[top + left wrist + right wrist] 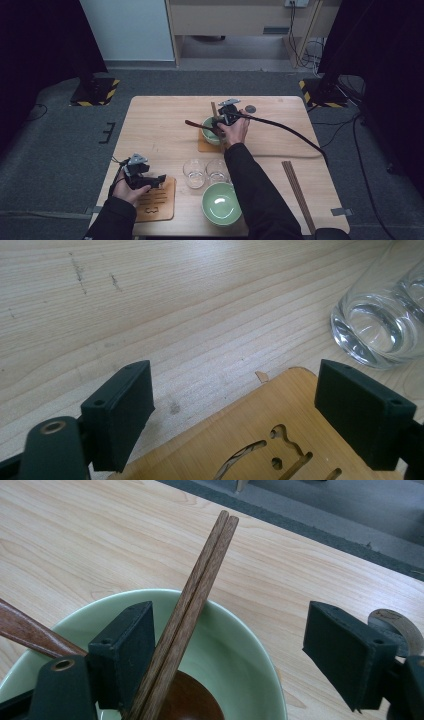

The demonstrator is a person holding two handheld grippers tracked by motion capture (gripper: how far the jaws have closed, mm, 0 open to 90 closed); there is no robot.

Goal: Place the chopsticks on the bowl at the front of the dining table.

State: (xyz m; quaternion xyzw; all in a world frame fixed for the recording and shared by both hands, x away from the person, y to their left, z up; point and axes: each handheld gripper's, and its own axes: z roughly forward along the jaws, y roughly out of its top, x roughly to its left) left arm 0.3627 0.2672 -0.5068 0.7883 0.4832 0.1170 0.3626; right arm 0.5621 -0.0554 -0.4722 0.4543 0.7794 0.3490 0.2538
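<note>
My right claw hangs over the pale green ceramic bowl on the far side of the light wooden counter, jaws spread wide and pressing on nothing. The pair of dark brown wooden chopsticks lies across the bowl's rim, running up between my jaws and lying right against the left one, with a wide gap to the right one. A dark wooden spoon sits in the same bowl, its handle sticking out over the rim.

My left claw is released too, idle above the bamboo coaster with cut-out slots at the near left corner, with a clear drinking glass just beside it.

The risk, as I judge it, is the withdrawal. The chopsticks only rest on the rim, so if I drag the left jaw sideways while pulling away, it could roll or flick them off the bowl and onto the counter. Dropping lower could knock the spoon handle and tip the bowl on its coaster. A straight lift looks safest.
</note>
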